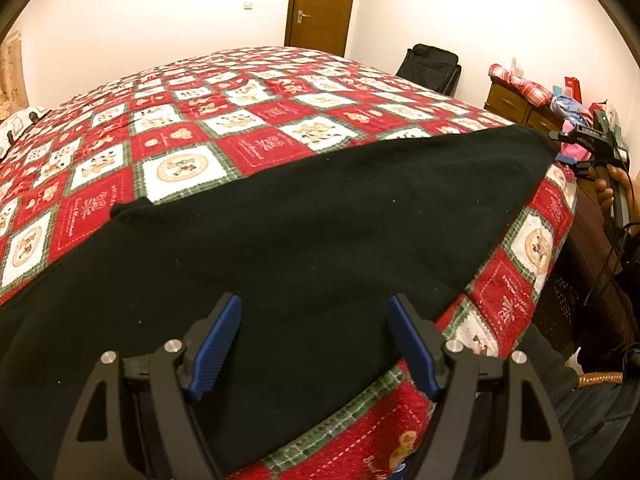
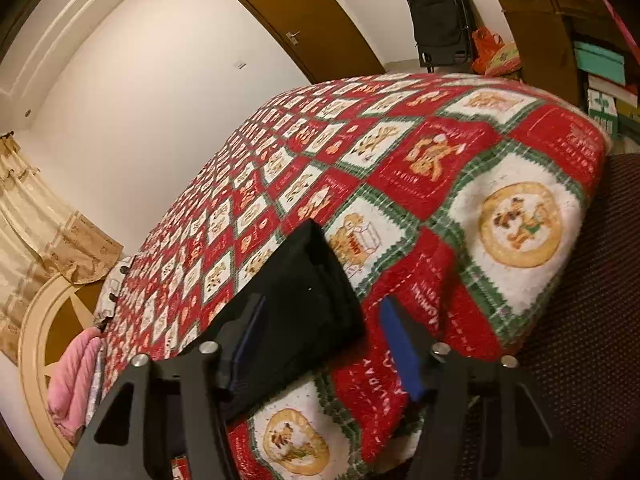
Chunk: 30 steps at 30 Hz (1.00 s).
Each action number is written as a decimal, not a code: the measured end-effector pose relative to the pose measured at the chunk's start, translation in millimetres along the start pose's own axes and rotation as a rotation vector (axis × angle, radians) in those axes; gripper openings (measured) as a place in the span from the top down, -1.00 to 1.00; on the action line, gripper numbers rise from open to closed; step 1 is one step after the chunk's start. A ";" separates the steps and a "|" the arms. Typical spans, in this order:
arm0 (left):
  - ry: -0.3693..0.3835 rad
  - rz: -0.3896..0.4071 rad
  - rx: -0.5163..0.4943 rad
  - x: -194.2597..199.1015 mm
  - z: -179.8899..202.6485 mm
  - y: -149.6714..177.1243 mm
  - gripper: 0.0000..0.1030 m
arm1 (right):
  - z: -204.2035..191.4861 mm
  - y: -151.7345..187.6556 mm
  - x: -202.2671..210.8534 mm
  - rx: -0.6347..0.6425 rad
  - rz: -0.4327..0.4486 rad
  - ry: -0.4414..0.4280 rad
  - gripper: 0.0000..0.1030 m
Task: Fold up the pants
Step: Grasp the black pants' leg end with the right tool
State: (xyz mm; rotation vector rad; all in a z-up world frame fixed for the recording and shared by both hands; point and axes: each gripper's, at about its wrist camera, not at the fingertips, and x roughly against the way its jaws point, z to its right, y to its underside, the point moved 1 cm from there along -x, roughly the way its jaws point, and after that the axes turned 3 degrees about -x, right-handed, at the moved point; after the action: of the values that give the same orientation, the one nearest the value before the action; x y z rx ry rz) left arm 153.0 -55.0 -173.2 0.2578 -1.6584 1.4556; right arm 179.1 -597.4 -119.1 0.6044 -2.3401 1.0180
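Observation:
Black pants (image 1: 320, 220) lie flat along the near edge of a bed with a red, white and green patchwork quilt (image 1: 224, 120). My left gripper (image 1: 316, 336) is open and empty, its blue pads just above the pants near the bed's front edge. In the left wrist view my right gripper (image 1: 576, 152) shows at the pants' far right end. In the right wrist view my right gripper (image 2: 320, 340) is open over that end of the pants (image 2: 304, 300), which looks folded in layers there. The quilt (image 2: 440, 184) lies under it.
A brown door (image 1: 320, 4) and white walls stand beyond the bed. A black suitcase (image 1: 432, 66) and a wooden dresser (image 1: 516, 104) piled with clothes stand at the right. A dark mesh chair (image 2: 580, 280) is beside the bed corner. A pink cloth (image 2: 76, 376) lies by the headboard.

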 end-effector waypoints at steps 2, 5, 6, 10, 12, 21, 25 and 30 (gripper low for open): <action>0.000 0.003 0.009 0.6 -1.3 0.0 -0.52 | -1.4 2.5 -0.9 0.000 -0.005 -0.008 -0.11; -0.003 0.005 0.021 0.7 -3.2 1.0 -0.52 | -2.3 6.7 -1.9 0.001 0.002 -0.007 -0.10; -0.004 0.005 0.025 1.0 -4.0 1.5 -0.52 | -2.0 7.8 -2.3 0.002 0.007 -0.006 -0.10; -0.001 0.006 0.035 1.0 -5.3 2.4 -0.52 | -0.8 5.6 -10.4 0.003 0.018 -0.009 -0.04; -0.004 0.005 0.035 0.7 -4.6 2.0 -0.52 | 1.1 3.8 -12.6 -0.008 0.024 -0.026 0.03; -0.010 0.000 0.049 3.0 -7.1 3.9 -0.52 | 5.3 6.8 -20.1 -0.012 0.043 -0.086 0.70; -0.019 0.004 0.068 6.0 -12.0 5.6 -0.52 | -16.0 10.5 -9.5 0.082 0.087 -0.059 0.73; -0.025 0.011 0.087 9.1 -17.7 6.5 -0.52 | -57.4 18.5 0.2 0.214 0.141 -0.021 0.74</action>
State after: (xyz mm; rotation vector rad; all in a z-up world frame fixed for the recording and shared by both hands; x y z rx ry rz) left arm 151.8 -34.1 -172.7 0.3166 -1.6208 1.5411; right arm 184.0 -542.3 -95.2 0.5365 -2.3360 1.3443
